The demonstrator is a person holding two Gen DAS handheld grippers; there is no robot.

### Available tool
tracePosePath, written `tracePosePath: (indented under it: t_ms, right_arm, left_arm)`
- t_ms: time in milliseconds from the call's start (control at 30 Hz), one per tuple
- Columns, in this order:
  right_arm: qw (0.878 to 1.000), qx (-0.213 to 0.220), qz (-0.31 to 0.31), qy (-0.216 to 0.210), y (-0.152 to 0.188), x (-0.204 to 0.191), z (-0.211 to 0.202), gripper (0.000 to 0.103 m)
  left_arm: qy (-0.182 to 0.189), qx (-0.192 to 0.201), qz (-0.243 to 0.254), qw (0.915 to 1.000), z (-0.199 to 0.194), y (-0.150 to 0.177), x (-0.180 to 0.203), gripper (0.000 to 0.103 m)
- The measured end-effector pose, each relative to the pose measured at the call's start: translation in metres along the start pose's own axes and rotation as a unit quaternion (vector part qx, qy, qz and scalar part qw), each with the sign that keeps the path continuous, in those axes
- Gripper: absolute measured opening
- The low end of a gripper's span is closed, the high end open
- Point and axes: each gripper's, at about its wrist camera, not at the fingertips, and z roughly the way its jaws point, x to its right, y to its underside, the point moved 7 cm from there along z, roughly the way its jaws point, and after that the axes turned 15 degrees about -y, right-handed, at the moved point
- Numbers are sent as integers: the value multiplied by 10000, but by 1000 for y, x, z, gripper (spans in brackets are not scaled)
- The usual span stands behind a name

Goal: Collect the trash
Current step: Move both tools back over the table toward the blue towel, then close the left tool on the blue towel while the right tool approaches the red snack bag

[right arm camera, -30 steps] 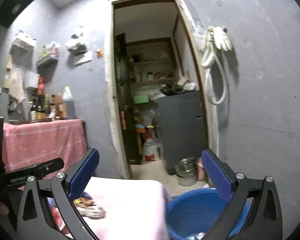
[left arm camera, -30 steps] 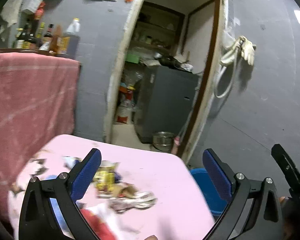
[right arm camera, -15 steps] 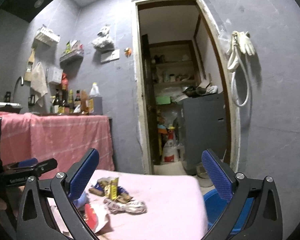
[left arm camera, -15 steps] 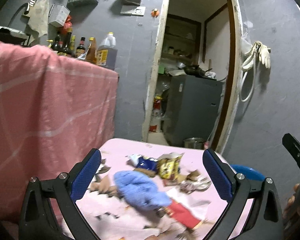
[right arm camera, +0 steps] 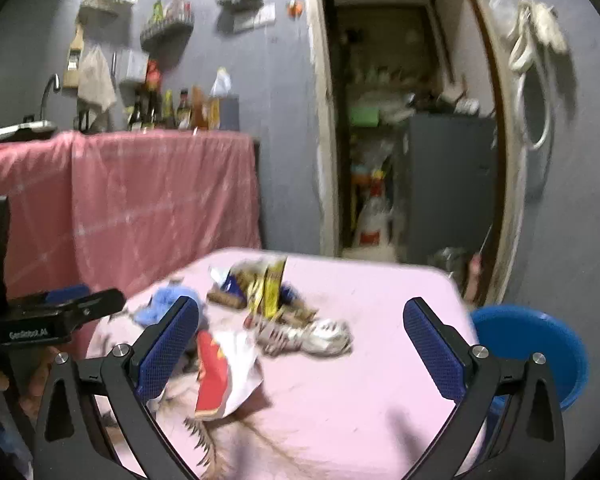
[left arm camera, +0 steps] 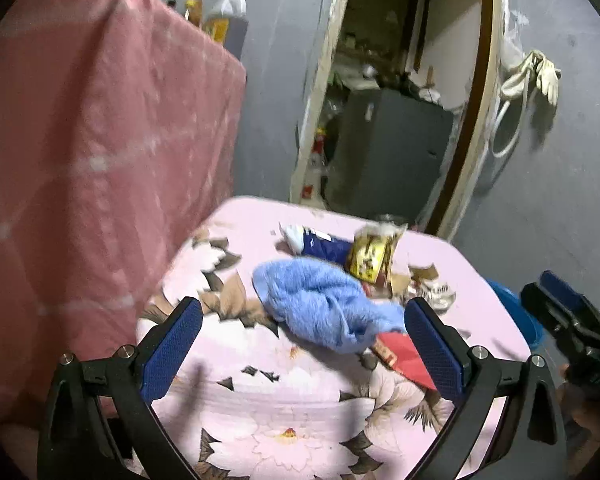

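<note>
A pile of trash lies on the pink flowered table [left arm camera: 284, 412]: a blue cloth [left arm camera: 320, 304], a yellow snack bag [left arm camera: 372, 256], a dark blue wrapper [left arm camera: 320, 242], a red and white packet [left arm camera: 404, 360] and a crumpled silver wrapper [left arm camera: 432, 292]. My left gripper [left arm camera: 300, 344] is open and empty, above the table just short of the blue cloth. My right gripper [right arm camera: 300, 344] is open and empty over the table, with the red packet [right arm camera: 216, 372], silver wrapper [right arm camera: 308, 336] and yellow bag [right arm camera: 268, 288] between and beyond its fingers.
A blue basin [right arm camera: 532, 352] stands on the floor off the table's right edge. A pink-draped counter [right arm camera: 140, 196] with bottles [right arm camera: 172, 108] is at the left. An open doorway [right arm camera: 412, 160] with a grey cabinet lies beyond the table.
Both grippers have tilted down and moved closer over the table, so the trash pile looms larger. Both stay open.
</note>
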Motion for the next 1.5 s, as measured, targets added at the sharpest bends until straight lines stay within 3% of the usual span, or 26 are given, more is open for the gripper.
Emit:
tracePosePath:
  t_ms: [167,300,467,633,767,933,1167,1500]
  right_arm:
    - [9956,-823,232,-374,28,0,29,101]
    - [9900,-1280,278,-515,45,-3,44,92]
    - [9843,-1570,464,-664,54,-1,55,76]
    - [9782,-1808,594,-834,62,1,65,48]
    - [9761,-1897,553,-907,66,-2,68,39]
    - [9753,-1943,447,-951,68,-7,70,10]
    - [9778,-1855,251,-947,69,-14,64,4]
    - [9864,-1446,-251,-743,60,-26,42,2]
  left_arm:
    - [267,-364,-57,9990,12,6,7,97]
    - [389,-542,-148,9977,21,6,11,95]
    - [457,-881,-76,9950,35,8,18,74]
    - [601,-1153,-187,9913,43,12,20,60]
    - [586,-1150,-170,9915,40,13,20,53]
    - [609,-1203,-325,9903,43,13,16,44]
    - [540,-1133,-237,9918,34,15,19,32]
    - [425,-966,-190,9942,10,21,15,30]
